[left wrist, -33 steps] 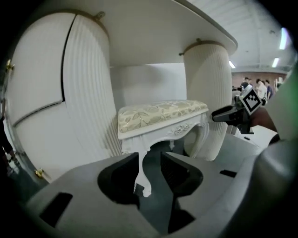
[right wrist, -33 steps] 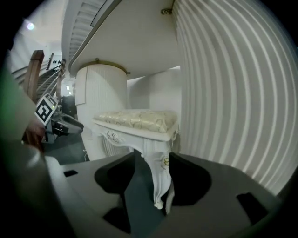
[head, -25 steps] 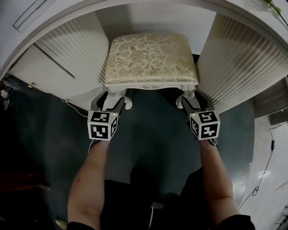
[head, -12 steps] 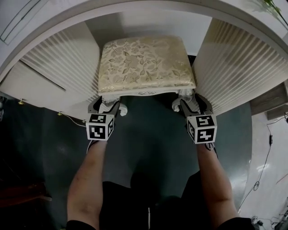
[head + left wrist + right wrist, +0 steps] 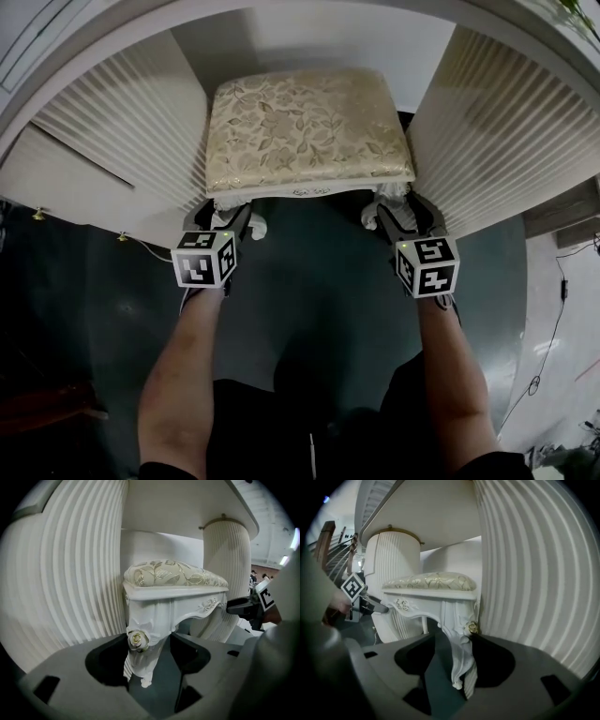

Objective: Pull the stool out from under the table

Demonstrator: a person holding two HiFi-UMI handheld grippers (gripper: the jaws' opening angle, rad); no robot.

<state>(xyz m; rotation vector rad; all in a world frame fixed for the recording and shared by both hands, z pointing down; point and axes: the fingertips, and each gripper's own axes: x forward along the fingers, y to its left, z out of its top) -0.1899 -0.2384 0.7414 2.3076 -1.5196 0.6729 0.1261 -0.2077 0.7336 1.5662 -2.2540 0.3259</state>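
Note:
The stool (image 5: 309,127), white with a gold leaf-patterned cushion, stands in the gap between the table's two fluted pedestals. My left gripper (image 5: 222,217) is at its front left leg (image 5: 143,644), which stands between the jaws; dark floor shows beside the leg. My right gripper (image 5: 405,211) has the front right leg (image 5: 461,663) between its jaws in the same way, with a gap on the leg's left side. Both pairs of jaws have just been closing a little. I see no pad pressing on either leg.
The white table top (image 5: 281,7) curves over the stool. Its ribbed pedestals (image 5: 122,122) (image 5: 506,122) flank the stool closely on both sides. Dark floor (image 5: 309,272) lies between me and the stool. A thin cable (image 5: 548,361) runs along the floor at the right.
My left gripper has sunk a little and rolled slightly at the front left leg. The right gripper has stayed at the front right leg. The stool stands as before.

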